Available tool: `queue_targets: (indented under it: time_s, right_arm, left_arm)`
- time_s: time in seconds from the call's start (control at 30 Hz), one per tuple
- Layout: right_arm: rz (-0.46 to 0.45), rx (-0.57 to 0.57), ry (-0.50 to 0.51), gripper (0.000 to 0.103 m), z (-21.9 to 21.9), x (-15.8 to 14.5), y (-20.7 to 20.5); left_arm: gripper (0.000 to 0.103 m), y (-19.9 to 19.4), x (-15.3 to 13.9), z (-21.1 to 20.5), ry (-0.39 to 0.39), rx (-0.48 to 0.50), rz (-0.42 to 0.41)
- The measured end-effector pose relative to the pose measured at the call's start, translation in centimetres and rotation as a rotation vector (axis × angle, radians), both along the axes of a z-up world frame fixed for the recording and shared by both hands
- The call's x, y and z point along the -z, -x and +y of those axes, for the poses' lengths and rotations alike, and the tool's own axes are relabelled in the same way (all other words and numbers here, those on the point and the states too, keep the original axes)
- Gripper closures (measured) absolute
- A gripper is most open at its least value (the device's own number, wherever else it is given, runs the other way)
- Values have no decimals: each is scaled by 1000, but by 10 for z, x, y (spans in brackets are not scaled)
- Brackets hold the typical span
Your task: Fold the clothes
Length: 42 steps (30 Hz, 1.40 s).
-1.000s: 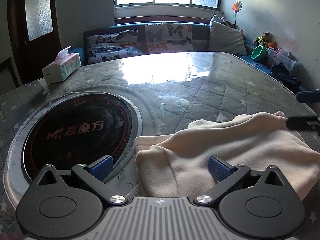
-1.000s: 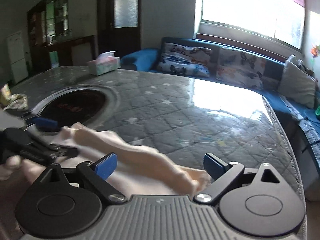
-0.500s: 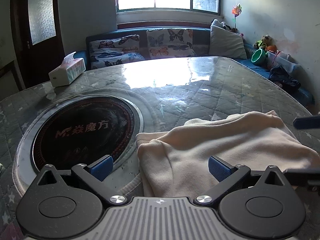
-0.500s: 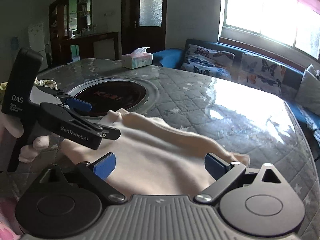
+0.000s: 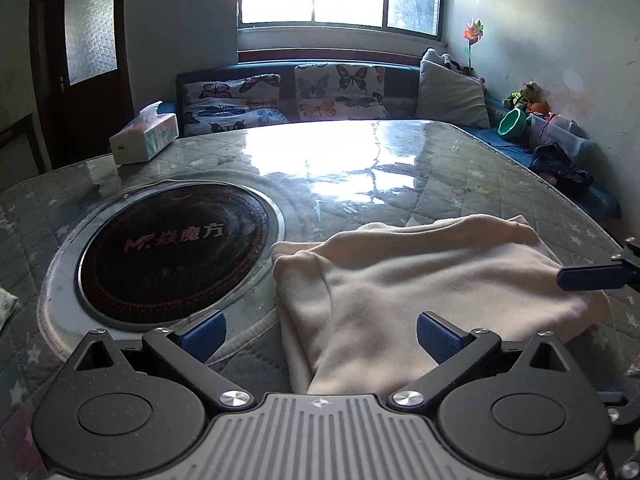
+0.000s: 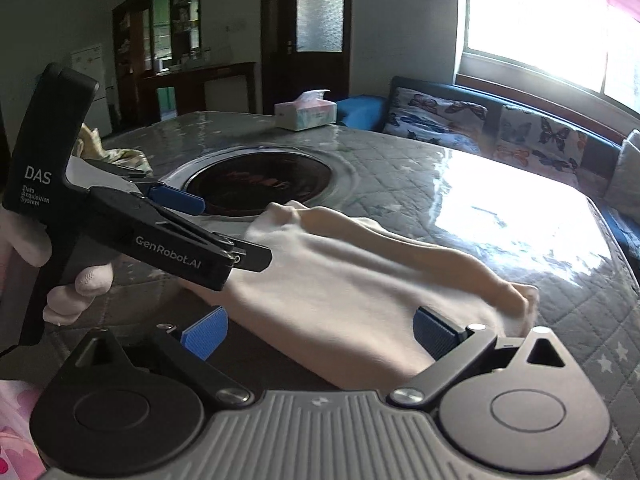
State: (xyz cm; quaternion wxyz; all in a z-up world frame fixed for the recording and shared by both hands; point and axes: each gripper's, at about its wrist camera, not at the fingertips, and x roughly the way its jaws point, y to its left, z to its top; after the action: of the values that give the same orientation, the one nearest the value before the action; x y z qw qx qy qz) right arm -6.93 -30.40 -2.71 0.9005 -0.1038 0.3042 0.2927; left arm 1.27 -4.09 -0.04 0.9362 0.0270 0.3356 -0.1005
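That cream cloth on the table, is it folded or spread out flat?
Folded. The cream cloth lies doubled over itself, with layered edges on its left side and a rolled ridge along its far edge.

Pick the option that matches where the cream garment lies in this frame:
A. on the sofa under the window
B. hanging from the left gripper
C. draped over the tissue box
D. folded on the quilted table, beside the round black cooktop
D: the cream garment lies folded flat on the quilted table, just beside the round black cooktop, with both grippers open and no pad pressing on it.
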Motion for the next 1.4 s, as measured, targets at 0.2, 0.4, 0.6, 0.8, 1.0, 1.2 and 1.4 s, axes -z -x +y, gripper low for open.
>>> queue_targets:
  time_s: [0.2, 0.4, 0.6, 0.8, 1.0, 1.2, 1.4]
  right_arm:
    - [-19, -43, 10, 3, 16, 1, 14]
    - [-46, -96, 48, 4, 34, 2, 24]
    - [-45, -163, 90, 9, 59, 5, 20]
    - [-66, -244, 166, 18, 89, 13, 15]
    - [-82, -293, 257, 38, 115, 25, 11]
    - [-85, -275, 261, 69, 115, 26, 4]
    - [31, -218, 76, 88, 87, 11, -18]
  left_arm:
    - [0, 17, -6, 11, 4, -29, -24]
    - [0, 29, -7, 21, 21, -53, -29]
    - [0, 28, -5, 35, 48, -77, -10]
    - [0, 18, -3, 55, 75, -139, 30]
    - [0, 10, -3, 69, 108, -181, 28]
    - [0, -2, -5, 71, 232, -188, 64]
    - [0, -18, -5, 69, 384, -189, 132]
